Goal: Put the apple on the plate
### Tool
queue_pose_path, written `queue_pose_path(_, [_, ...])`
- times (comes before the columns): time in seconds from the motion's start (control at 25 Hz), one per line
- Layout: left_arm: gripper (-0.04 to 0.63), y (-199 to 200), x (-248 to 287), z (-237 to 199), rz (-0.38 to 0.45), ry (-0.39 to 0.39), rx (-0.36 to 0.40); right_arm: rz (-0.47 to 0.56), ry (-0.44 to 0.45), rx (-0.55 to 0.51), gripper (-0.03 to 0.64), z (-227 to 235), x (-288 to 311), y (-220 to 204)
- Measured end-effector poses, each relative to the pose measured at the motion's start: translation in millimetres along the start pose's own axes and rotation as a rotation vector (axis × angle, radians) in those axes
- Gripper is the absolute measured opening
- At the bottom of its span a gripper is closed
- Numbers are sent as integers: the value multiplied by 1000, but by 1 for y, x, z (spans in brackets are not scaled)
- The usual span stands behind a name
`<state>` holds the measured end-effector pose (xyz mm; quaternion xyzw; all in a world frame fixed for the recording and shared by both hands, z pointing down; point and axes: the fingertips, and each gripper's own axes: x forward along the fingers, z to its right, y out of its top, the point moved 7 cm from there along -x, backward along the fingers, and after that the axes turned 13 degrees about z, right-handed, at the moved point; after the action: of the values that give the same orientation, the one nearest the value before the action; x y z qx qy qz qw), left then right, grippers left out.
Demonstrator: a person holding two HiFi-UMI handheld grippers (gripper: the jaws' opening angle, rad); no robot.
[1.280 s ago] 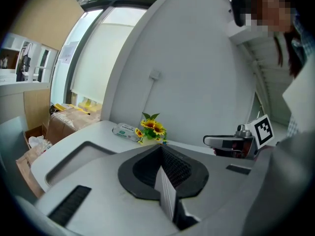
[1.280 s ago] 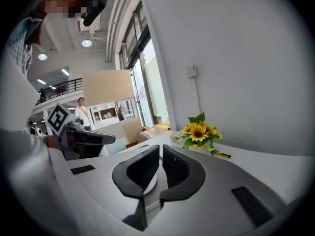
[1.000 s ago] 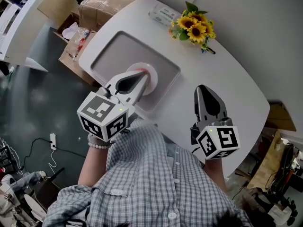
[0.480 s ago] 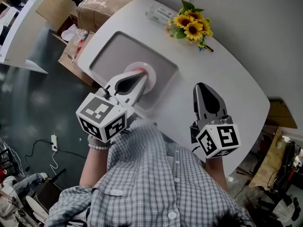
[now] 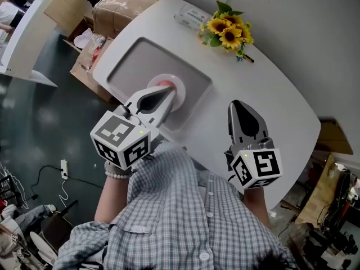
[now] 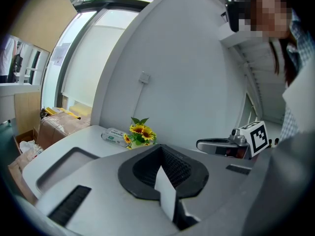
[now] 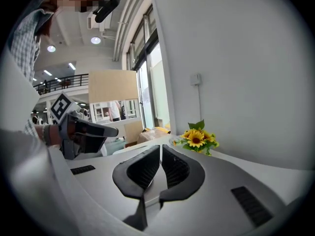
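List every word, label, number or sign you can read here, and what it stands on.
None of it can be read.
The packet by the sunflowers: green print, too small.
The cube on the left tongs and the cube on the right tongs: square marker patterns, no letters.

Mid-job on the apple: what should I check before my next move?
1. Left gripper empty, fingers together: ok.
2. Right gripper empty, fingers together: ok.
3. Apple on the plate: only a red patch shows past the left gripper: cannot tell.
4. Plate inside the gray tray: ok.
5. Sunflowers well away from the tray: ok.
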<state>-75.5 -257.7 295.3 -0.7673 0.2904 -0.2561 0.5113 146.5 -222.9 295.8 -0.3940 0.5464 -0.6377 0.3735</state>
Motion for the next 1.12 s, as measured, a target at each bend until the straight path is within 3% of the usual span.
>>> queue_pose_path(0.16, [9,-2,1,-1,-5,9,-10,-11,17,42,30,1,-2,-5])
queue_pose_path(1.12, [9,-6,0,-3,-11,33,-38,-34,-4,34,29,6,-5,-8])
